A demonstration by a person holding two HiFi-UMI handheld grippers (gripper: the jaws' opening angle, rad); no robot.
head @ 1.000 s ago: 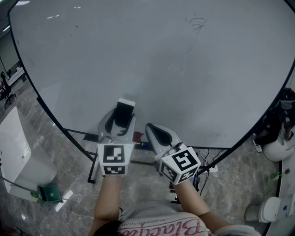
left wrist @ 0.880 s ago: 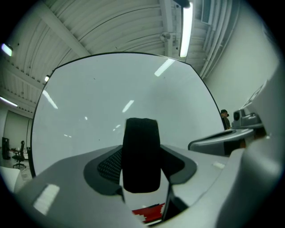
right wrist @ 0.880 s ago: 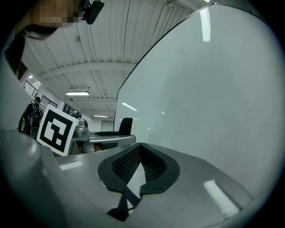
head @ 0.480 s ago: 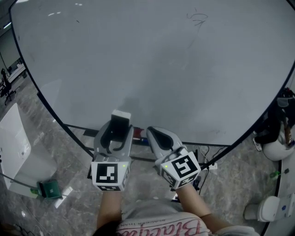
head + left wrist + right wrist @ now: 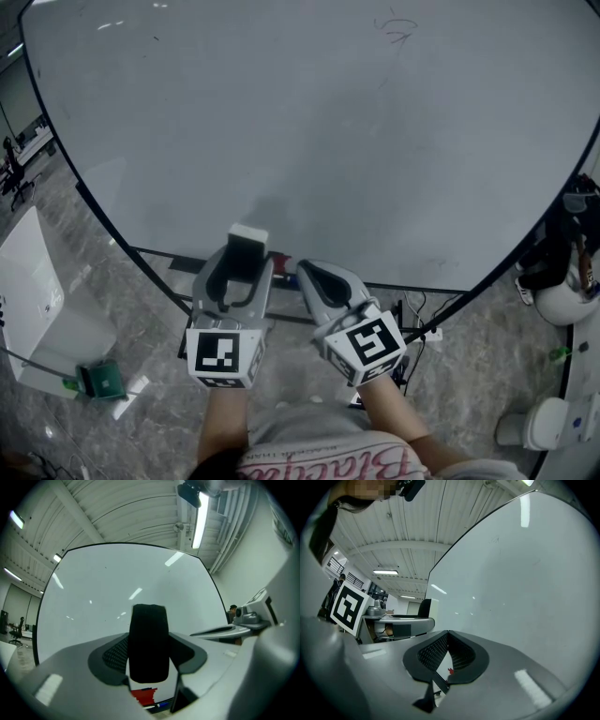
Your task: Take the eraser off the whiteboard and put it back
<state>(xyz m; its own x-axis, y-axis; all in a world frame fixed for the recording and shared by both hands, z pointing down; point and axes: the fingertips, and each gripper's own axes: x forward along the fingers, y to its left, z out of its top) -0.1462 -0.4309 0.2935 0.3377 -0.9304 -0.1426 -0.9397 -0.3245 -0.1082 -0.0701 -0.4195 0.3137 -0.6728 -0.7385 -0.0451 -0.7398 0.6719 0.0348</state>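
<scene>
The eraser [image 5: 247, 246], black felt with a white back, stands upright between the jaws of my left gripper [image 5: 242, 267], which is shut on it. It hangs just in front of the lower edge of the whiteboard [image 5: 328, 122], apart from the surface. In the left gripper view the eraser's black felt [image 5: 149, 641] fills the gap of the left gripper [image 5: 149, 656] with the board behind it. My right gripper [image 5: 306, 272] is beside it on the right, shut, with nothing in it. In the right gripper view the right gripper [image 5: 447, 635] has its jaws closed together.
A small dark scribble [image 5: 398, 28] marks the board's upper right. A red item [image 5: 143, 696] and a blue-tipped marker [image 5: 161, 705] lie at the board's bottom ledge. A white box [image 5: 28, 291] and a green object [image 5: 101, 380] are on the floor at left, and white round things [image 5: 544, 427] at right.
My left gripper has drawn back from the board toward the person and slightly down, with the eraser still in it. The right gripper has shifted only a little.
</scene>
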